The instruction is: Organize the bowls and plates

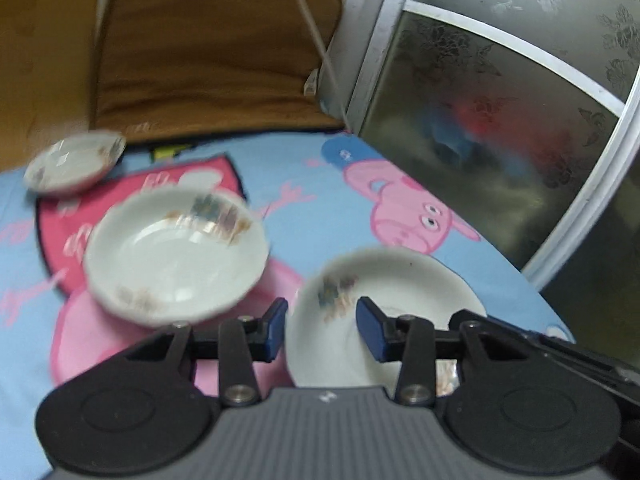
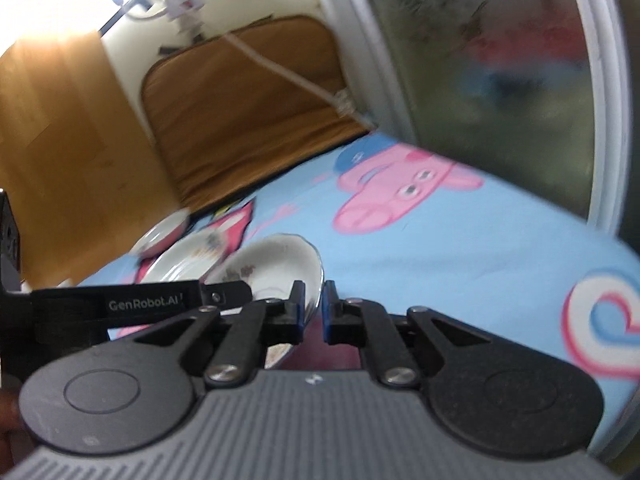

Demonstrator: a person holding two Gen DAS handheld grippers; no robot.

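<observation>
Three dishes sit on the cartoon-print desk (image 1: 304,184): a near dish (image 1: 400,292), a middle dish (image 1: 176,248) and a far dish (image 1: 74,164). My left gripper (image 1: 322,328) has its fingers open astride the near dish's rim. My right gripper (image 2: 314,312) looks nearly closed on that dish's edge, though whether it's gripping I cannot tell. If both pull at once, the glazed rim could slip and chip.
</observation>
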